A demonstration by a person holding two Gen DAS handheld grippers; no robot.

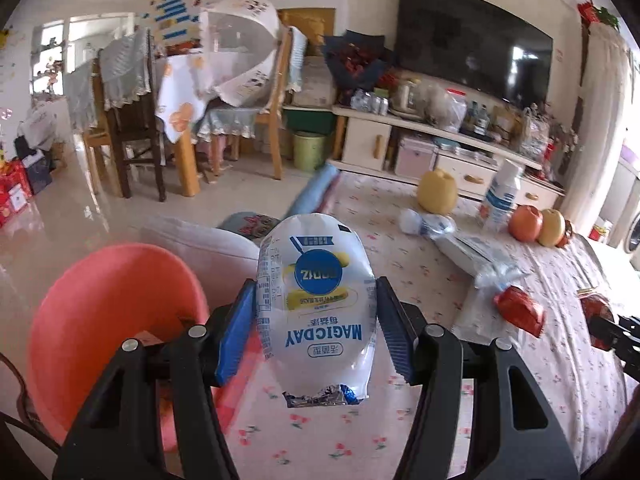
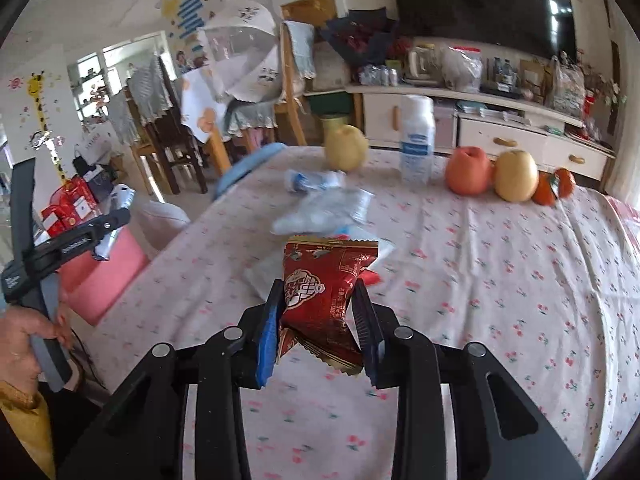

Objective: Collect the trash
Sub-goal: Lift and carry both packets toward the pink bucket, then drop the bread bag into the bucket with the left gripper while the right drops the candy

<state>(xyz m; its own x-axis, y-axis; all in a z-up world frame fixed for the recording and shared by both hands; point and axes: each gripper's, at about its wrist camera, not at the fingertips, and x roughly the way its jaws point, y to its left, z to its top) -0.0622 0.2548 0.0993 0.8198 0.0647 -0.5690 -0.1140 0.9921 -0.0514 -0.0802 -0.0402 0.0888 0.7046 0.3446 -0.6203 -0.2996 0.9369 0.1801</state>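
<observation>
My left gripper [image 1: 316, 292] is shut on a white MAGICDAY snack bag [image 1: 316, 300], held above the table's left edge, just right of a pink bin [image 1: 108, 320]. My right gripper [image 2: 318, 296] is shut on a red snack wrapper [image 2: 320, 292] above the flowered tablecloth [image 2: 480, 280]. That red wrapper also shows in the left wrist view [image 1: 596, 312] at the right edge. Another red wrapper [image 1: 520, 310], crumpled clear plastic [image 2: 324, 208] and a crushed bottle [image 2: 312, 180] lie on the table. The left gripper [image 2: 100, 232] shows at the left of the right wrist view, over the bin [image 2: 100, 276].
A pear [image 2: 346, 146], a white bottle [image 2: 417, 140], an apple [image 2: 468, 170], a second pear [image 2: 516, 176] and oranges [image 2: 556, 186] stand along the table's far side. A TV cabinet [image 1: 400, 136], chairs [image 1: 128, 120] and a green bin [image 1: 308, 150] stand beyond.
</observation>
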